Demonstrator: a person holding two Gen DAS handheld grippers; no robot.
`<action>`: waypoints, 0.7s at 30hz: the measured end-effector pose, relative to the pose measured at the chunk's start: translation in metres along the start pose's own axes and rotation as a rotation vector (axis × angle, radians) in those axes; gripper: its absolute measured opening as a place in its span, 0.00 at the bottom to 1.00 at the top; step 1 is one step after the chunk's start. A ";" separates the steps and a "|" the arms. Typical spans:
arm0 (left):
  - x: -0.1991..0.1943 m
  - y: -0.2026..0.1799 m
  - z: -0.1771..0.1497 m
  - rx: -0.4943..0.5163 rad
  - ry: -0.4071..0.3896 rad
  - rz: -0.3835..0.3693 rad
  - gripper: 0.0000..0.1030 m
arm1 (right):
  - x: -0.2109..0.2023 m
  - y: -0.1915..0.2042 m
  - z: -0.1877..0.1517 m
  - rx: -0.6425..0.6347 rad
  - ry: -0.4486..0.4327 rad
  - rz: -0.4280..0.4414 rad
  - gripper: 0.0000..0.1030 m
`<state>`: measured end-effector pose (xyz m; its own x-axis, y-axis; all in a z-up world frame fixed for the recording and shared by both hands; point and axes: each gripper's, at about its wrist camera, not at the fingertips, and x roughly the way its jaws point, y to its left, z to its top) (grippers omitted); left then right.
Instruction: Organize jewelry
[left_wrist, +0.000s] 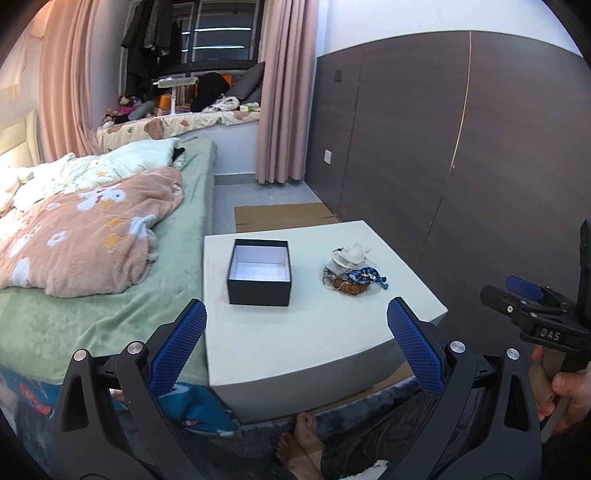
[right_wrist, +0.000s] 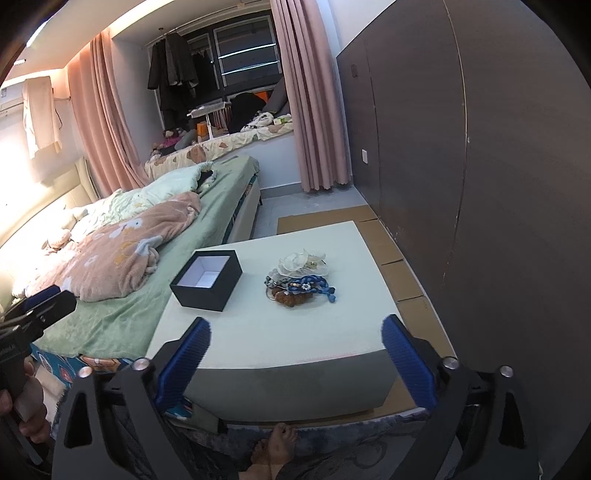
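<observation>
Jewelry pile (left_wrist: 349, 275) on bench (left_wrist: 314, 332), right of open black box (left_wrist: 258, 273); left gripper (left_wrist: 295, 347) jaws wide, empty. Right gripper (right_wrist: 295, 358) jaws wide, short of pile; tangled strands risk snagging, dragging neighbours.

Box (left_wrist: 259, 291): black outside, white inside. Surface (left_wrist: 314, 332): plain white. Jewelry pile (left_wrist: 351, 275): blue braided cord, brown beads, whitish translucent piece on top. Both tools: black frames, blue textured pads (left_wrist: 415, 349). Blanket (left_wrist: 88, 229): pink, white/yellow flower print. Bedsheet (left_wrist: 74, 321) green. Curtains (left_wrist: 286, 92) pink.
</observation>
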<state>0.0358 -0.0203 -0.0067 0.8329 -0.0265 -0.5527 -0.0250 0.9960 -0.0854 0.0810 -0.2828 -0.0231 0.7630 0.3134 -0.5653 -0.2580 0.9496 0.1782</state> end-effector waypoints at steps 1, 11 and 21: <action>0.007 -0.002 0.002 0.001 0.006 -0.007 0.95 | 0.004 -0.004 0.000 0.009 0.001 0.011 0.92; 0.084 -0.019 0.017 -0.011 0.078 -0.080 0.95 | 0.059 -0.046 0.006 0.095 0.064 -0.001 0.92; 0.158 -0.046 0.033 -0.005 0.156 -0.144 0.89 | 0.113 -0.081 0.009 0.168 0.134 0.016 0.92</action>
<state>0.1872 -0.0670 -0.0628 0.7321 -0.1819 -0.6564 0.0850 0.9805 -0.1770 0.1933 -0.3244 -0.0937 0.6712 0.3349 -0.6613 -0.1581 0.9363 0.3137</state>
